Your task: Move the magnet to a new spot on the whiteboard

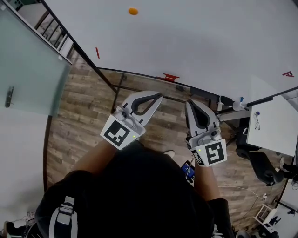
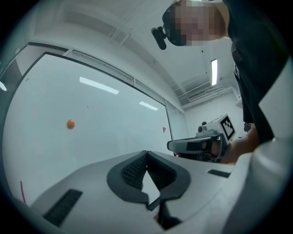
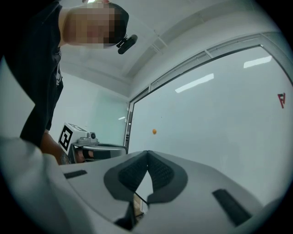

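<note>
The whiteboard [image 1: 195, 42] stands ahead of me, and the magnet [image 1: 133, 11] sits on it, high up and toward its left side. I hold the left gripper [image 1: 159, 96] and the right gripper [image 1: 189, 103] side by side in front of my body, over the floor [image 1: 84, 125], with their tips toward the board. Both are well apart from the board and from the magnet. A glass door [image 1: 28, 65] stands left of the whiteboard. To my right is a table [image 1: 274, 125], with a chair [image 1: 260, 162] just beside its near edge.
</note>
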A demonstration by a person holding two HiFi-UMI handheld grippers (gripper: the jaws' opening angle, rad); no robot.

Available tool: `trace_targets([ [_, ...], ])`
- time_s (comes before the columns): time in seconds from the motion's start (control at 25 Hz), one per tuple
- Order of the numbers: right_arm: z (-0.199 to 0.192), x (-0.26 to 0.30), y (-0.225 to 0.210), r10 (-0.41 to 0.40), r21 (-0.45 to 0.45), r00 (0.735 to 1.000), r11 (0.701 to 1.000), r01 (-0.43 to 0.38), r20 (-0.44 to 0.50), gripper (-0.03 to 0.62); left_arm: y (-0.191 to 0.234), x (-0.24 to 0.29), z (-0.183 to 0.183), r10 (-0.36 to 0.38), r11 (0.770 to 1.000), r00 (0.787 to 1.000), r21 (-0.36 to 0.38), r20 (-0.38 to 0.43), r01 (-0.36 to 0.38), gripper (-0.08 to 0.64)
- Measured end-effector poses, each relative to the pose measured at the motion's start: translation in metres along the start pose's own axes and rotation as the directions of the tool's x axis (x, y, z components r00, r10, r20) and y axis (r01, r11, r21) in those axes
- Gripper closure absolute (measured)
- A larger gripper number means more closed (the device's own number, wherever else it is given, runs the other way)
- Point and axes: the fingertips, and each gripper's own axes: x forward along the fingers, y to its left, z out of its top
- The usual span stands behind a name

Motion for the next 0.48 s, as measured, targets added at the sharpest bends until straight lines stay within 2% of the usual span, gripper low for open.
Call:
trace_targets([
  [0.24,-0.0088,0.0003,0.0036,0.016,0.005,1.000,1.000,-0.016,-0.006,0.592,-0.0055,0.0027,-0.0109,0.004,1.000,1.000,-0.031,-0.012,-0.004,0.555],
  [0.48,-0.0077,0.0032,-0.0035,0.019,0.007,1.000,1.000,-0.019,-0.005,0.592,0.0012,0.0068,-0.0119,0.016,1.000,1.000,-0.022,-0.004,-0.017,0.555],
])
